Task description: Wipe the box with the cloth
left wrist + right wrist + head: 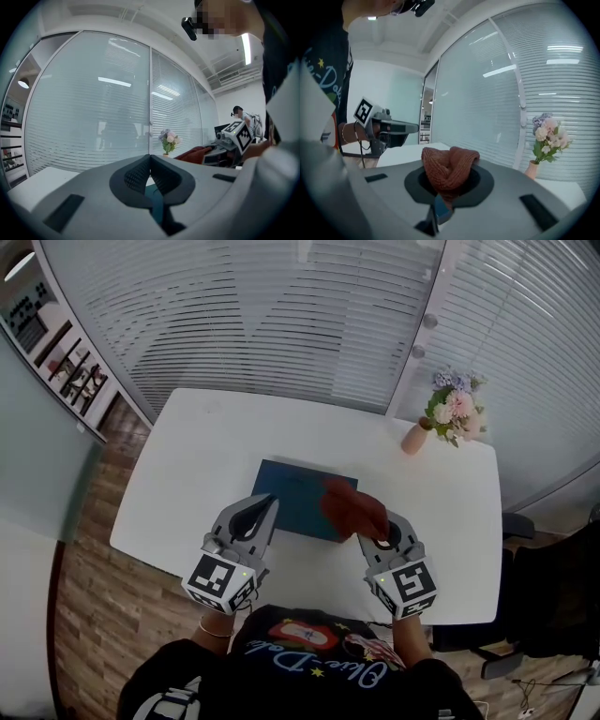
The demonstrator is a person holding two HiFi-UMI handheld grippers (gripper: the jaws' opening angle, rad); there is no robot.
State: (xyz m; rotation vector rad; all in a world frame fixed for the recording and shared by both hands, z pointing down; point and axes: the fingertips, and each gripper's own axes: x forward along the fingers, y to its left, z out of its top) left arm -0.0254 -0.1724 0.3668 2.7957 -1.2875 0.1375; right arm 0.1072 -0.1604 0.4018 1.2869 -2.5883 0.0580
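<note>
Right tool (377, 538) was clamped on the cloth (352, 507), which was bunched over the near-right corner of the box (291, 495), mid-surface (187, 465). Left tool (265, 507) had its jaws together and empty, by the box's near edge. We judged the wipe barely begun. Next: press the cloth down and sweep it across the lid.

box (298, 498): blue, mid table (206, 446) | cloth (353, 509): on box, in right gripper (372, 532) | left gripper (264, 510): at box edge

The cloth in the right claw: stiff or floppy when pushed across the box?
Probably floppy: the cloth bunches in folds in the right claw. Its knit looks rough, so it likely drags, not slips, on the box.
</note>
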